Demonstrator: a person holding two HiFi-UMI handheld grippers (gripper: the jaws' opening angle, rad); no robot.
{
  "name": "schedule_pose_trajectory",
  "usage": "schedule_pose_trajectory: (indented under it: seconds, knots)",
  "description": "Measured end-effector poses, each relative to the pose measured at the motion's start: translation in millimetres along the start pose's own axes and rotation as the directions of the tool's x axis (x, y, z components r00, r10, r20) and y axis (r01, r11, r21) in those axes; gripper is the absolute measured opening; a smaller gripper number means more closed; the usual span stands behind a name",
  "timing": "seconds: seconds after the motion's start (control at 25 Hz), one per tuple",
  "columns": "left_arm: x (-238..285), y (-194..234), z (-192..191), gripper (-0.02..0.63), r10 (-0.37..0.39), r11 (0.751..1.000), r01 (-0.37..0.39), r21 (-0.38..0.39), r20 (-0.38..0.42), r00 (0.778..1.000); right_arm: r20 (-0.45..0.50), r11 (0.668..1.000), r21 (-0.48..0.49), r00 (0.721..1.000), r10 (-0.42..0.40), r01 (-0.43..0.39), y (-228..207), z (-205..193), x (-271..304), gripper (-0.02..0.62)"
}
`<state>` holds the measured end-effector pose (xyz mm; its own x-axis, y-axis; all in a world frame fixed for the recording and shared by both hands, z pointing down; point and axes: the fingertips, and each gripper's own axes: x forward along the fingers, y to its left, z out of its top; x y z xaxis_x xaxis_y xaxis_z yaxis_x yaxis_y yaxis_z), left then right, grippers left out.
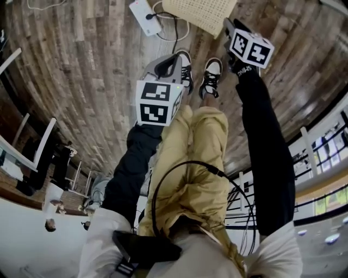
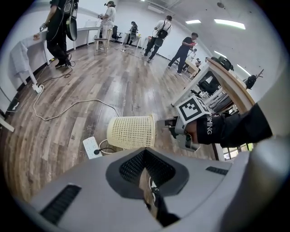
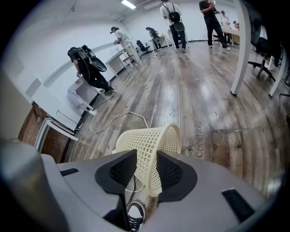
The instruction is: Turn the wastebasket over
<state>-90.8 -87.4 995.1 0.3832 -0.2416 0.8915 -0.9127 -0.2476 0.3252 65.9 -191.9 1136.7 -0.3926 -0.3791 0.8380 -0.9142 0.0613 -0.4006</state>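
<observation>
A cream mesh wastebasket (image 1: 198, 12) lies tilted on the wood floor ahead of the person's shoes; it also shows as the basket (image 2: 132, 132) in the left gripper view. My right gripper (image 3: 146, 161) stands open, its jaws set wide either side of the wastebasket (image 3: 152, 145) wall near the rim. The wall leans on the right pad and stands clear of the left one. From above, the right gripper (image 1: 231, 26) meets the basket's right edge. My left gripper (image 2: 145, 156) hangs back over the shoes, tips together with nothing in them, a short way from the basket.
A white power strip (image 1: 144, 16) with a plugged cable lies just left of the basket. The person's shoes (image 1: 211, 76) stand below it. A long white cable (image 2: 68, 106) trails across the floor. Desks and several people (image 2: 59, 27) stand at the far walls; a table leg (image 3: 240, 50) rises at the right.
</observation>
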Motion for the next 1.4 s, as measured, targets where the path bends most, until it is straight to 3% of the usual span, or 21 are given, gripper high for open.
schedule_pose_trajectory:
  seconds: [0.24, 0.4, 0.52, 0.68, 0.88, 1.12, 1.4]
  knots:
    - [-46.8, -38.6, 39.5, 0.002, -0.019, 0.999, 0.016, 0.041, 0.058, 0.998, 0.080, 0.997, -0.076, 0.997, 0.022, -0.016, 36.4, 33.4, -103.3, 0.129]
    - [-100.5, -76.1, 86.5, 0.002, -0.036, 0.996, 0.024, 0.088, 0.131, 0.991, 0.175, 0.978, -0.198, 0.980, 0.093, -0.057, 88.6, 77.4, -202.0, 0.023]
    - [-153.9, -108.6, 129.5, 0.002, -0.069, 0.991, 0.042, 0.125, 0.216, 0.974, 0.250, 0.958, -0.276, 0.957, 0.150, -0.079, 133.9, 118.7, -280.3, 0.020]
    - [-241.2, -152.2, 185.6, 0.002, -0.126, 0.981, 0.062, 0.182, 0.360, 0.924, 0.366, 0.923, -0.384, 0.913, 0.181, -0.029, 188.1, 175.4, -387.9, 0.020]
    - [-352.9, -200.7, 222.2, 0.002, -0.149, 0.970, 0.034, 0.242, 0.472, 0.869, 0.476, 0.903, -0.430, 0.853, 0.215, 0.012, 245.5, 212.2, -518.6, 0.020]
    - [-456.1, -259.4, 256.8, 0.002, -0.213, 0.956, 0.040, 0.292, 0.593, 0.777, 0.600, 0.899, -0.433, 0.764, 0.238, 0.061, 287.7, 245.0, -640.2, 0.020]
    - [-547.7, -294.1, 285.7, 0.002, -0.230, 0.947, -0.017, 0.322, 0.714, 0.661, 0.708, 0.886, -0.447, 0.653, 0.268, 0.121, 315.5, 278.9, -733.7, 0.020]
